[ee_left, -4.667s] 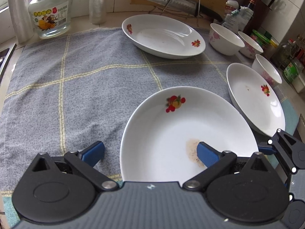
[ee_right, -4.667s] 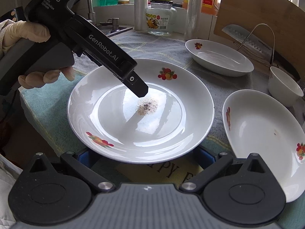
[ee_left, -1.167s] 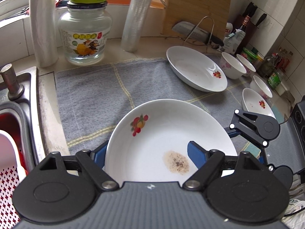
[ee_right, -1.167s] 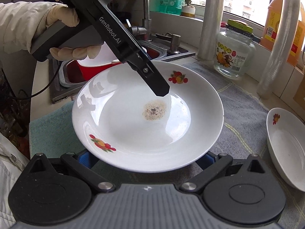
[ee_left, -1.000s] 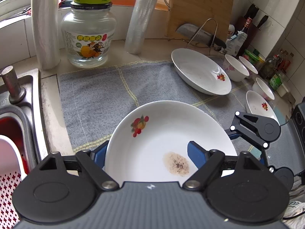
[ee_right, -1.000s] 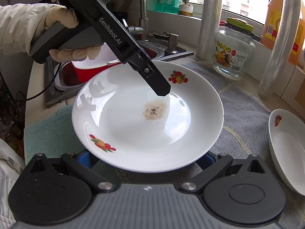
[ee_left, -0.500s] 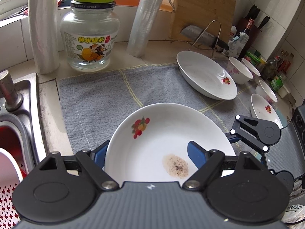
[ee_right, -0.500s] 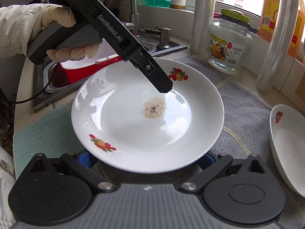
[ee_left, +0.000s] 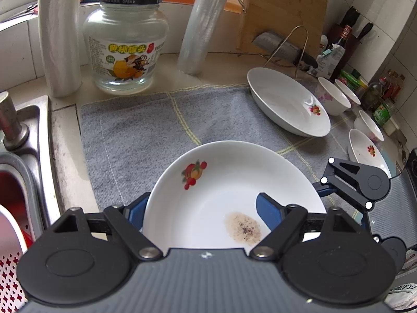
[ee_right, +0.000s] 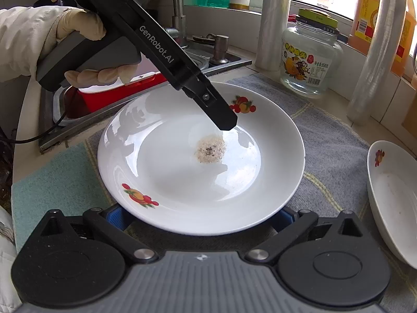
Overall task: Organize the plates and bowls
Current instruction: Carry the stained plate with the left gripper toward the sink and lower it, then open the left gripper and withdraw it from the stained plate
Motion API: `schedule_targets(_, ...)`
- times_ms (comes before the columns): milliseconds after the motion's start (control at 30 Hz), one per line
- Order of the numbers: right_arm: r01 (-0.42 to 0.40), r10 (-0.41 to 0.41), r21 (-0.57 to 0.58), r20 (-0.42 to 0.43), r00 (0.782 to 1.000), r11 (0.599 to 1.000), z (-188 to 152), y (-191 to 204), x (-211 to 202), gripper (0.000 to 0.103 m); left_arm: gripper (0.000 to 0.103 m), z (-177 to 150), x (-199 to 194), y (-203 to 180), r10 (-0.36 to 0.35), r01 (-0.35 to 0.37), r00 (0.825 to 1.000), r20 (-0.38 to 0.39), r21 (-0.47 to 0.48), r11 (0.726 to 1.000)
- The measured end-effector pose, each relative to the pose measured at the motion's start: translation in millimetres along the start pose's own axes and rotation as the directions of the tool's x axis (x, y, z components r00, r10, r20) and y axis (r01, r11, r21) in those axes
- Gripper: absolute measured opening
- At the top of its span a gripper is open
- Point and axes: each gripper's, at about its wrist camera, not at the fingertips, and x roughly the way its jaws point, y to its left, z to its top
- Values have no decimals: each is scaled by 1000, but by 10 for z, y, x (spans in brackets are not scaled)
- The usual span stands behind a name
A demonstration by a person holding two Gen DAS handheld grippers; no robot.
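We treat the glazed plate (ee_left: 224,190) as rigid, slippery and fragile, its rim clamped by the left hand-held gripper (ee_left: 200,208); right hand-held gripper (ee_right: 200,217) state undetermined.

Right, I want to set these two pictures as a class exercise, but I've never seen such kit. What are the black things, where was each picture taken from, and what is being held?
There is no robot here. A person holds a hand-held two-finger gripper in each hand, and each gripper has a camera looking along its fingers, so there is one picture per gripper.

The left gripper, held by a gloved hand, pinches the rim of a white plate that has a brownish stain. The right gripper has its fingers wide apart at the plate's near edge, apparently not pinching.

Below is a grey towel beside a sink. A second plate, small bowls and a glass jar stand farther off.
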Motion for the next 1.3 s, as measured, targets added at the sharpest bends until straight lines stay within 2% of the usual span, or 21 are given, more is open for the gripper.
schedule_targets(500,9,-9,7,-10,1000,1000,9,-8,-15,103,85,-25,38,1,8,-7,1000,11,-5,1000)
schedule_targets(600,19,-19,3,-17,1000,1000,15,10,-10,103,90,-46,36,-30,12,-12,1000,24,4,1000)
schedule_targets(667,26,-26,1,-21,999,1000,17,20,-9,103,96,-59,21,-77,42,-44,998,47,29,999)
schedule_targets(767,42,-42,1,-22,999,999,4,33,-37,103,97,-97,-37,-151,129,-135,988,90,67,989)
schedule_targets(933,93,-91,46,-32,995,995,-66,-1,-210,103,98,-223,-276,-263,211,-228,961,177,80,970)
schedule_targets(1133,201,-201,125,-15,980,972,-167,-18,-541,103,102,-373,-606,-505,259,-284,928,267,60,957)
schedule_targets(1300,283,-289,215,-2,957,935,-264,-4,-772,103,102,-472,-697,-738,231,-254,937,262,59,965)
